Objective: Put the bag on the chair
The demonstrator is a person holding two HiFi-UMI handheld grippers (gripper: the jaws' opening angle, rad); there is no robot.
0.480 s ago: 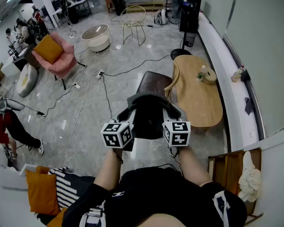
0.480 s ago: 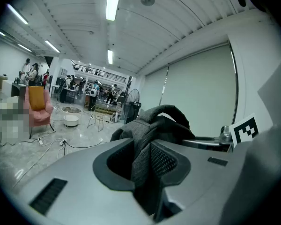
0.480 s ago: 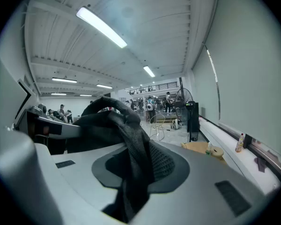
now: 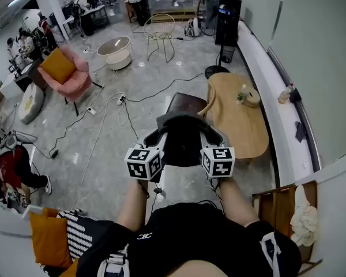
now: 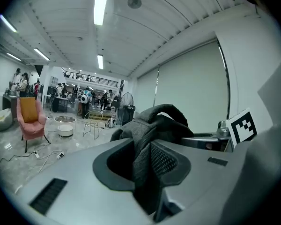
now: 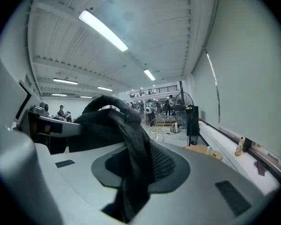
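Head view: bag (image 4: 181, 138), dark fabric, hangs at centre frame between left gripper (image 4: 154, 138) and right gripper (image 4: 209, 137), clear of the floor (image 4: 104, 149).

Left gripper view: jaws pinched onto a fold of the fabric, cloth filling the gap. Right gripper view: same, jaws clamped on a hanging strip, with the handle loop arching above.

Chair (image 4: 187, 104): brown seat, just beyond the bag toward upper centre. The bag overlaps its near edge in the frame; cannot tell whether they touch.

Right side, tight:
- wooden table (image 4: 237, 123), rounded edge, just beside the chair, small items at its far end
- white ledge (image 4: 277, 105) further right, running along the wall and closing that side

Left side, open:
- grey floor stretches away from the chair
- cables (image 4: 112, 104) trail across it toward upper left

Far edges:
- pink armchair (image 4: 69, 74), upper left, well apart from the chair
- round white table (image 4: 115, 46) and wire chair (image 4: 160, 30), top centre, also well apart
- orange cushion (image 4: 46, 238), lower left corner, near the person's side
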